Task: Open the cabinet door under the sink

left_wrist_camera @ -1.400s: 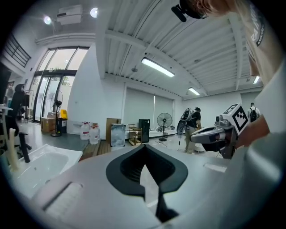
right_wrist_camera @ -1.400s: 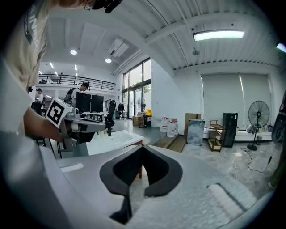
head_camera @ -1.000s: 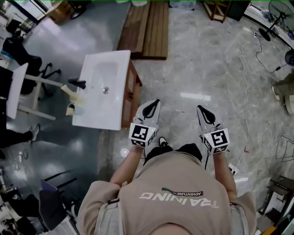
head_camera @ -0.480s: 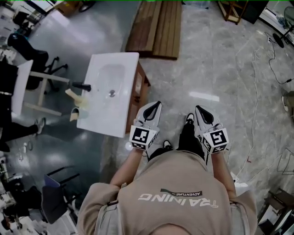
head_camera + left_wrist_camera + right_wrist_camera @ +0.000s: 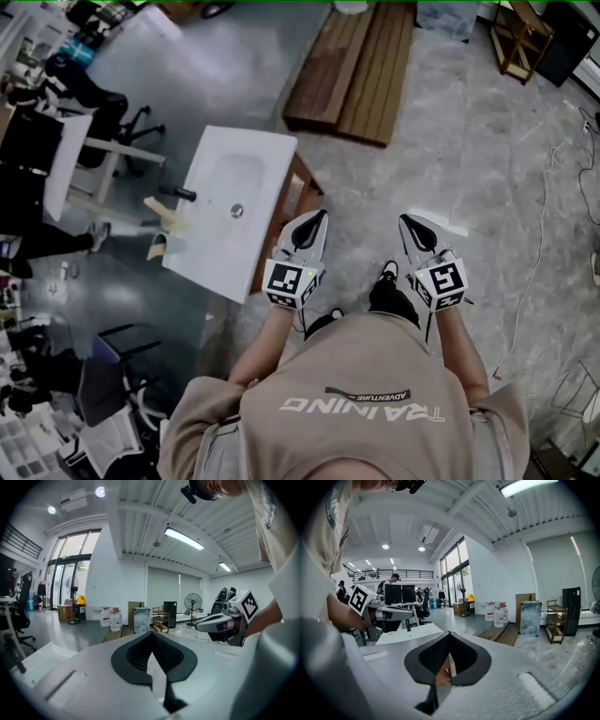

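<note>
In the head view, the white sink [image 5: 234, 220] stands just left of my left claw [image 5: 314, 221]. Its wooden cabinet [image 5: 298, 199] shows under the edge nearest me. My right claw [image 5: 415, 228] hangs farther off, over bare floor. Neither claw touches the cabinet.

In the left gripper view, my left claw's jaws are pressed together with nothing between them, and they point across the room past the sink.

In the right gripper view, my right claw is likewise pressed together and empty. Brown cabinet wood shows beyond its tips, apart from them.

I judge the task barely begun. The door is untouched, so I have yet to reach it, grip its edge or handle, and pull.
</note>
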Demonstrator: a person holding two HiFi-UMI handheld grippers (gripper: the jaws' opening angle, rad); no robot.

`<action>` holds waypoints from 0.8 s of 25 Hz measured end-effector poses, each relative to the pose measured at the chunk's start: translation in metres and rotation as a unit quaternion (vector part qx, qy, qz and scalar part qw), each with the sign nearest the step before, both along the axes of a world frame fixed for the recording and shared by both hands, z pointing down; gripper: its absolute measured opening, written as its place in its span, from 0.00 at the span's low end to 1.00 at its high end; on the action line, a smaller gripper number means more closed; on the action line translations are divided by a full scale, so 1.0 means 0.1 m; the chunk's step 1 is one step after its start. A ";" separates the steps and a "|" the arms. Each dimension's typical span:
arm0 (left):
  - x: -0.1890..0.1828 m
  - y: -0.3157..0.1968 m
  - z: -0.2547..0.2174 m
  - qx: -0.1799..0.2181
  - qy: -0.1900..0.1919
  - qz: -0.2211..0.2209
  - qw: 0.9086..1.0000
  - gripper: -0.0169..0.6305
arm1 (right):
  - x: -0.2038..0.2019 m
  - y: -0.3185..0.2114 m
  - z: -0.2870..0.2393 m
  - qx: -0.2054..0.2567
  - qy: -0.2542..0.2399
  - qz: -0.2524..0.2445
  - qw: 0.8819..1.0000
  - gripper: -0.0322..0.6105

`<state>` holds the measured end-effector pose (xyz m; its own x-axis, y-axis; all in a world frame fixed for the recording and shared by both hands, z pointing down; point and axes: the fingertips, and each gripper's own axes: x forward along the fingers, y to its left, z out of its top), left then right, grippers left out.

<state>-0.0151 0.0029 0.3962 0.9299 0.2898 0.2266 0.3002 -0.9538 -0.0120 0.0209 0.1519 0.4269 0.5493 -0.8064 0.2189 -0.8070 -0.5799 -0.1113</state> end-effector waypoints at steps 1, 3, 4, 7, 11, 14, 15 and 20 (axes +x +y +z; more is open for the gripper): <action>0.06 -0.01 0.00 -0.005 0.001 -0.011 1.000 0.05 | 0.08 -0.03 0.04 0.000 -0.004 -0.012 1.000 0.05; 0.13 -0.06 0.01 -0.007 0.000 -0.037 0.999 0.05 | 0.23 -0.11 0.14 -0.003 -0.014 -0.040 0.999 0.05; 0.15 -0.10 0.04 -0.004 -0.004 -0.049 0.999 0.05 | 0.29 -0.15 0.19 -0.007 -0.019 -0.052 0.998 0.05; 0.18 -0.25 0.13 0.004 -0.018 -0.090 0.996 0.05 | 0.45 -0.25 0.30 -0.015 -0.025 -0.085 0.996 0.05; 0.10 -0.47 0.15 0.011 -0.021 -0.161 0.987 0.05 | 0.58 -0.58 0.35 -0.020 -0.019 -0.158 0.987 0.05; 0.05 -0.56 0.14 0.006 -0.019 -0.188 0.982 0.05 | 0.57 -0.88 0.30 -0.015 -0.010 -0.201 0.979 0.05; 0.03 -0.60 0.14 0.005 -0.018 -0.194 0.981 0.05 | 0.55 -0.98 0.28 -0.013 -0.008 -0.212 0.977 0.05; -0.08 -0.88 0.21 0.002 -0.015 -0.224 0.975 0.05 | 0.37 -1.44 0.25 -0.012 -0.010 -0.260 0.966 0.05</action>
<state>-0.0227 -0.0854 0.4173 0.9557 -0.1445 0.2564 -0.1457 -0.9892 -0.0143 0.0579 0.0082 0.4522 0.0678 -0.9668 0.2466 -0.9875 -0.1003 -0.1218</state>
